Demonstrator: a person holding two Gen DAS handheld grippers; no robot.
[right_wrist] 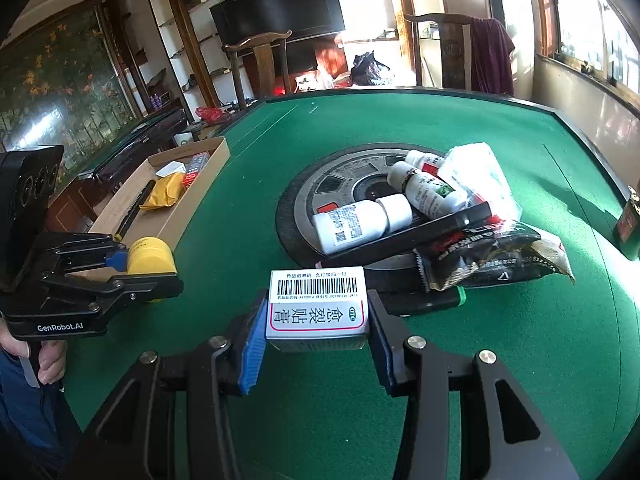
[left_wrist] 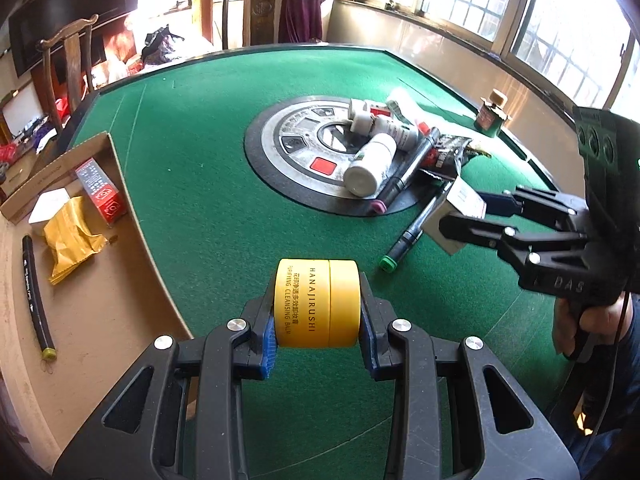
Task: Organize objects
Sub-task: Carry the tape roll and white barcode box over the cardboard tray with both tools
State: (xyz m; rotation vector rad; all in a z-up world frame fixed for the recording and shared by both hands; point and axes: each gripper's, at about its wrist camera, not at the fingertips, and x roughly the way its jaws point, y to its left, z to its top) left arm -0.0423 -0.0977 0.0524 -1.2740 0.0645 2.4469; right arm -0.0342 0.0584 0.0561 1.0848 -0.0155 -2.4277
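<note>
My left gripper [left_wrist: 318,328] is shut on a yellow round jar [left_wrist: 318,304] of cleansing balm, held above the green table [left_wrist: 200,200]. In the right wrist view that jar [right_wrist: 154,258] shows at the left in the left gripper [right_wrist: 150,264]. My right gripper [right_wrist: 316,334] is shut on a small white medicine box [right_wrist: 318,306] with a barcode and red-framed label. In the left wrist view the right gripper [left_wrist: 460,216] holds that box [left_wrist: 460,208] at the right. An open cardboard box [left_wrist: 84,200] lies at the table's left edge.
On the round centre panel [left_wrist: 304,152] lie white bottles [left_wrist: 368,164], black markers [left_wrist: 416,228], a plastic bag [right_wrist: 480,176] and a dark snack packet [right_wrist: 492,256]. The cardboard box [right_wrist: 172,196] holds a yellow pouch [left_wrist: 72,236], a red box [left_wrist: 100,192] and a black marker [left_wrist: 36,300]. A green bottle [left_wrist: 490,114] stands far right.
</note>
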